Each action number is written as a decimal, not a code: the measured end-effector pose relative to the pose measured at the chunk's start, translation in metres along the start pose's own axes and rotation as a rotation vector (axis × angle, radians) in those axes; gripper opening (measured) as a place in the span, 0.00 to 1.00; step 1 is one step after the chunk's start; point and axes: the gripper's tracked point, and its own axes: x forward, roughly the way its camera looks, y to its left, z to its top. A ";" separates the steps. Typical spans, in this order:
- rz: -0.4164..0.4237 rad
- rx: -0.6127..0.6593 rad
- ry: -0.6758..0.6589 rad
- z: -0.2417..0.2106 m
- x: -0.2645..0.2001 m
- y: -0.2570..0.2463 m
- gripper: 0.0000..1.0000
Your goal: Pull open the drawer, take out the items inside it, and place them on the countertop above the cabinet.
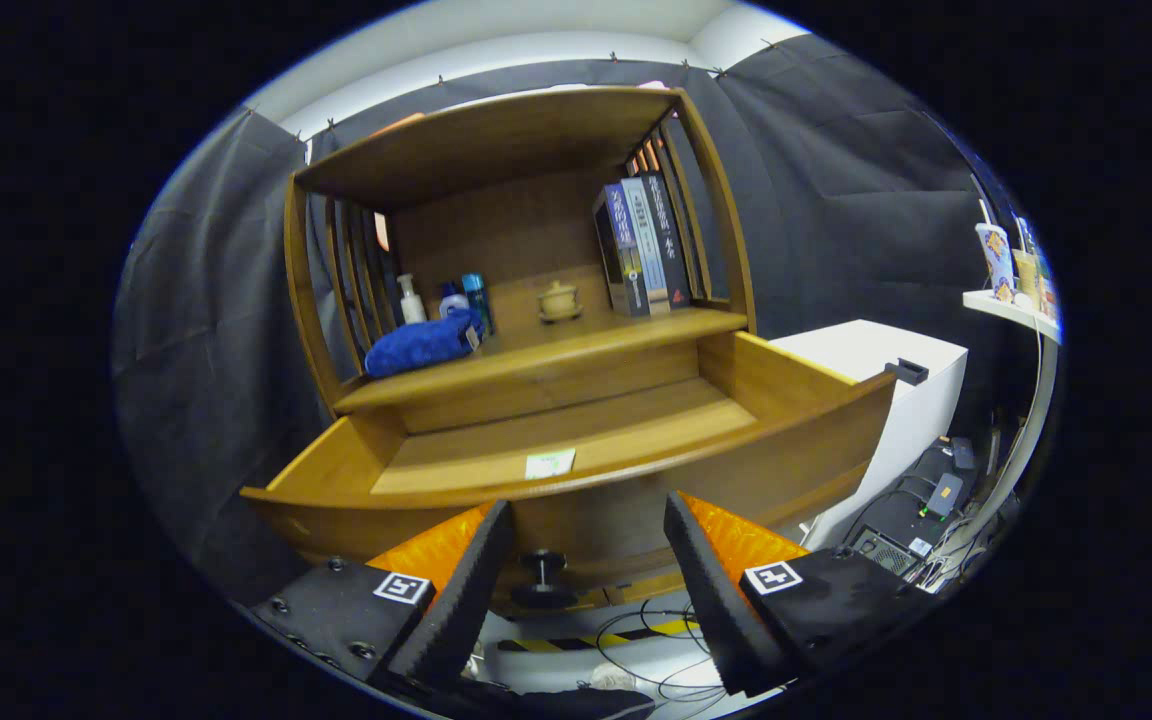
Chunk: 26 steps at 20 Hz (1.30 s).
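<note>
The wooden cabinet's drawer [786, 390] stands pulled out toward me. A small pale paper slip [549, 463] lies on the drawer's floor near its front wall. The drawer's dark round knob [542, 567] sits on the front panel, between my fingers and slightly beyond them. My gripper [586, 540] is open, its black-padded fingers [471, 580] spread either side of the knob without touching it. On the countertop [586, 345] above the drawer lies a blue cloth [423, 345].
On the countertop also stand a few bottles [446, 298], a small brown lidded pot [559, 300] and upright books [641, 245]. A white box [906, 390] stands right of the drawer. Cables and yellow-black tape [626, 632] lie on the floor below.
</note>
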 end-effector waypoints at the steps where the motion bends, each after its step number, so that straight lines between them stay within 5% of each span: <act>1: 0.007 -0.002 -0.010 0.011 -0.001 0.001 0.98; 9: 0.066 0.062 0.062 0.084 0.047 0.034 0.98; 12: 0.057 -0.013 0.138 0.093 0.079 0.041 0.98; 20: 0.008 -0.240 0.473 0.029 0.150 0.051 0.99; 26: -0.048 -0.128 0.759 -0.041 0.160 0.043 1.00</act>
